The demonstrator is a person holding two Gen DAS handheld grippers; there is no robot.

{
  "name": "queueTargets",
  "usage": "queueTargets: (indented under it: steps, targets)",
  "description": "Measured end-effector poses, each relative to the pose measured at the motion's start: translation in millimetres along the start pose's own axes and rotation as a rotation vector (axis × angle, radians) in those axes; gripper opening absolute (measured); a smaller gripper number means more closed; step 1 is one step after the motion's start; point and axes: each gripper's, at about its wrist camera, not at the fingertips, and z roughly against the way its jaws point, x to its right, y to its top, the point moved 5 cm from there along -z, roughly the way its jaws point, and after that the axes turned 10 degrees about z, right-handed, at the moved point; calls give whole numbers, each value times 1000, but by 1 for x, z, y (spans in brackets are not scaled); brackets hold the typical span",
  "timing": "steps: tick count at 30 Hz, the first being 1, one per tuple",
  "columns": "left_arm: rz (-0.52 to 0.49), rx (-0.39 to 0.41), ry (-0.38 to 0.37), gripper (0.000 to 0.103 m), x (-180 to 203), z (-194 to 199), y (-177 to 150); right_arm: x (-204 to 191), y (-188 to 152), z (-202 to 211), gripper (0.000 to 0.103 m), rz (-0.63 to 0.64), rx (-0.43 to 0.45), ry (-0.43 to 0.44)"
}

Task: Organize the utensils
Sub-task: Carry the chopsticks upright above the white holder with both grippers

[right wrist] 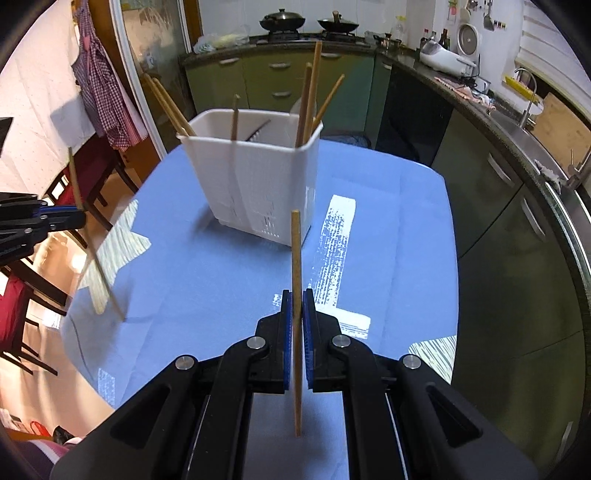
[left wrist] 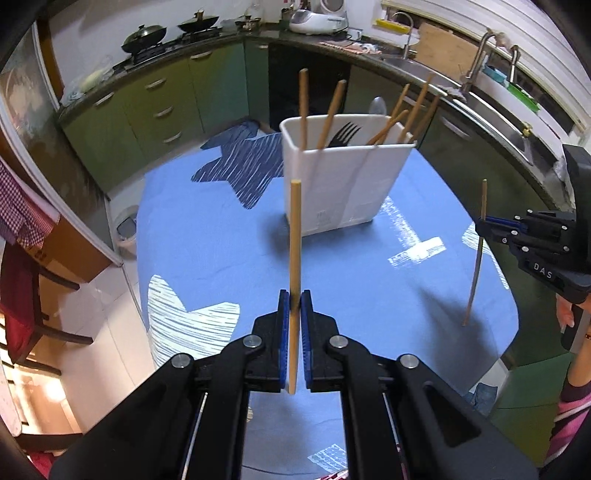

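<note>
A white utensil holder (left wrist: 343,184) stands on the blue tablecloth (left wrist: 221,240) and holds several wooden chopsticks, a black fork (left wrist: 345,133) and a spoon. It also shows in the right wrist view (right wrist: 255,184). My left gripper (left wrist: 295,301) is shut on a wooden chopstick (left wrist: 295,229), held upright short of the holder. My right gripper (right wrist: 297,301) is shut on another wooden chopstick (right wrist: 296,258), also upright. Each gripper shows in the other's view, the right gripper (left wrist: 480,227) at the right edge and the left gripper (right wrist: 83,218) at the left edge.
Green kitchen cabinets (left wrist: 155,110) and a dark counter with woks (left wrist: 144,37), a rice cooker (left wrist: 317,20) and a sink (left wrist: 491,107) curve behind the table. Dark wooden chairs (right wrist: 37,280) stand at the table's left side. A checked apron (right wrist: 99,88) hangs on the wall.
</note>
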Motion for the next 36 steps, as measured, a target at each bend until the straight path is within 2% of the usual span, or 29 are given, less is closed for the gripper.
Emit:
queueTargets:
  steps: [9,19,28,36]
  targets:
    - [-29,53,-20,6,17,22,15,-1,20,38,6,7,69,4]
    - [-63,124,-45,6,41,62,50,2,76,84,6,19,154,6]
    - [-86,265,-79,6,72,118,103,9,136,131,6,5,226,14]
    - [-82,395,-83,6,85,139,143,26,190,163,6,-28,309,-19]
